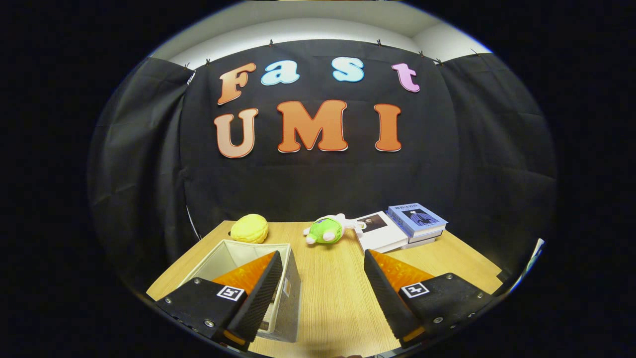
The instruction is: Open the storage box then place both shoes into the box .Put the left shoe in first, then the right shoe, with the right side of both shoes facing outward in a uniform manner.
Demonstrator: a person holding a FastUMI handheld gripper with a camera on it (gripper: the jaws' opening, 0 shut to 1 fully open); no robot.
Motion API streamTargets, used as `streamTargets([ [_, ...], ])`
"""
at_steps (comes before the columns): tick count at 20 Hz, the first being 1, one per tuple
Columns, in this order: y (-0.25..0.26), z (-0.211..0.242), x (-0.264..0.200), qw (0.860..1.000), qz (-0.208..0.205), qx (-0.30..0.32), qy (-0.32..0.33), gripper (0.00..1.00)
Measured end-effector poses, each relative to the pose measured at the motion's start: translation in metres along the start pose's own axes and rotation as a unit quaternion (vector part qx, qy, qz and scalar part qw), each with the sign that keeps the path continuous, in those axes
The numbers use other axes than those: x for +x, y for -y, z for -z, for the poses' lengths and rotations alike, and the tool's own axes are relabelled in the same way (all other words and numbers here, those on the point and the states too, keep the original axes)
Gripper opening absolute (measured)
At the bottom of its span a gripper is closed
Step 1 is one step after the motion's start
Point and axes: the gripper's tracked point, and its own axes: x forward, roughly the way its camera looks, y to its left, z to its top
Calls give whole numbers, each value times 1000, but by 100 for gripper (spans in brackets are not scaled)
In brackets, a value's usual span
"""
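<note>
Hovering over table [333, 278], gripper [322, 281] gaped wide, holding nothing. Storage box [285, 293] sat at table's near left edge, top apparently open, long axis running toward far edge. Left finger overlapped box.

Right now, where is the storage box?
The storage box stands open on the wooden table, partly behind the open claw's left finger, with the yellow plush just beyond it.

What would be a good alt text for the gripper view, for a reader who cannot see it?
The gripper is open above a wooden table, one finger over an open storage box. Beyond lie a yellow plush toy, a green plush toy and stacked books.
</note>
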Motion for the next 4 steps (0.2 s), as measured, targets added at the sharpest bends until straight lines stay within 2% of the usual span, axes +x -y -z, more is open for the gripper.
streamTargets([
  [2,9,-2,-1,1000,13,-10,4,99],
  [4,8,-3,-3,1000,9,-11,7,99],
])
